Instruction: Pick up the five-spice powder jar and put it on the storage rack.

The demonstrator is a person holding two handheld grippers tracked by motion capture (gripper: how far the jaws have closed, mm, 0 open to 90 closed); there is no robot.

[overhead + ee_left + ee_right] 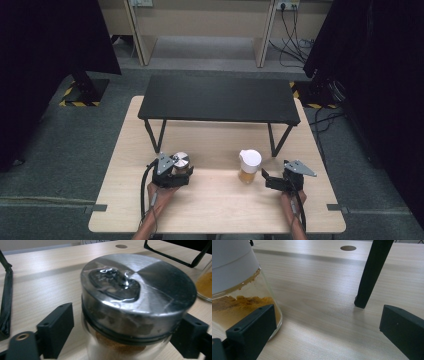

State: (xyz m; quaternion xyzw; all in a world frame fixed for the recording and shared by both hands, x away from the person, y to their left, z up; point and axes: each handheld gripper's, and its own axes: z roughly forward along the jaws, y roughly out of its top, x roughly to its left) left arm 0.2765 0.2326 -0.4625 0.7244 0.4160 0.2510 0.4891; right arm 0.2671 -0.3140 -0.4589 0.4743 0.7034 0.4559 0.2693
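While the left gripper (181, 172) has its jaws on either side of the metal-lidded jar (135, 307), contact cannot be confirmed (right pad touching or nearly). Right gripper (266, 179) stands wide open, the white-lidded jar (239, 287) just outside its left jaw.

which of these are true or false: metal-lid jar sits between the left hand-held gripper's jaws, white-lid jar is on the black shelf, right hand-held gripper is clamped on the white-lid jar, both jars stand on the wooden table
1. The metal-lid jar sits between the jaws of the left hand-held gripper. True.
2. The white-lid jar is on the black shelf. False: it stands on the wooden table, in front of the shelf.
3. The right hand-held gripper is clamped on the white-lid jar. False: its jaws stand wide apart beside the jar, which is not between them.
4. Both jars stand upright on the wooden table. True.
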